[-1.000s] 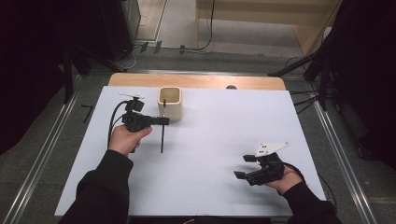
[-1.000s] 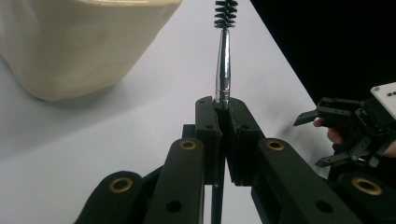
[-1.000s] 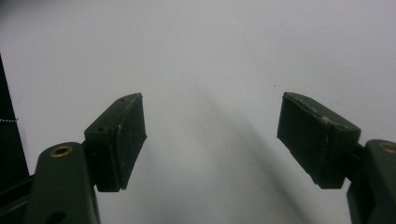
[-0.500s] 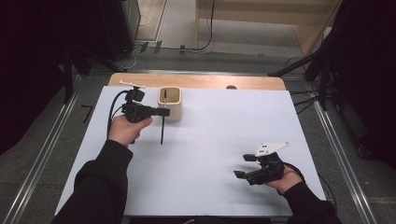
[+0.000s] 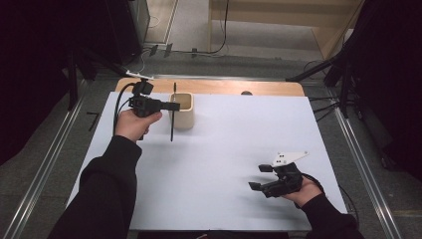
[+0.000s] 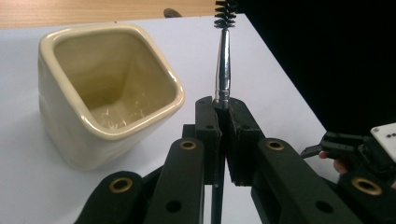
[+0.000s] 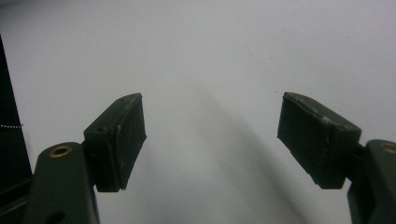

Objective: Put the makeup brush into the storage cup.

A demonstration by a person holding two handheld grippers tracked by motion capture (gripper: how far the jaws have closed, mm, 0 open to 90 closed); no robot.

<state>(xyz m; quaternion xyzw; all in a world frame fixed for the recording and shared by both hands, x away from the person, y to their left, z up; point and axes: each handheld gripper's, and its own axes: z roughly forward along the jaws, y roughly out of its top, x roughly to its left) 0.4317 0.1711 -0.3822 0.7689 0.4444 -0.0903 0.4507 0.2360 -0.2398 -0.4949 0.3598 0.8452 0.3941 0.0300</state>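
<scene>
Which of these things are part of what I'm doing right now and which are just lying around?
In use:
- brush, clamped in the left gripper
- cream cup beside it

Idle:
- right gripper, open over bare table
- dark object at the far edge

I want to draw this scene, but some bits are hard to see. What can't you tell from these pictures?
- Brush: in the left gripper view its bristle tip runs off the top edge, and the left gripper hides its lower handle.
- Cup: in the high view the inside is too small to see.
- Dark spot on the wooden strip: too small to identify.
</scene>
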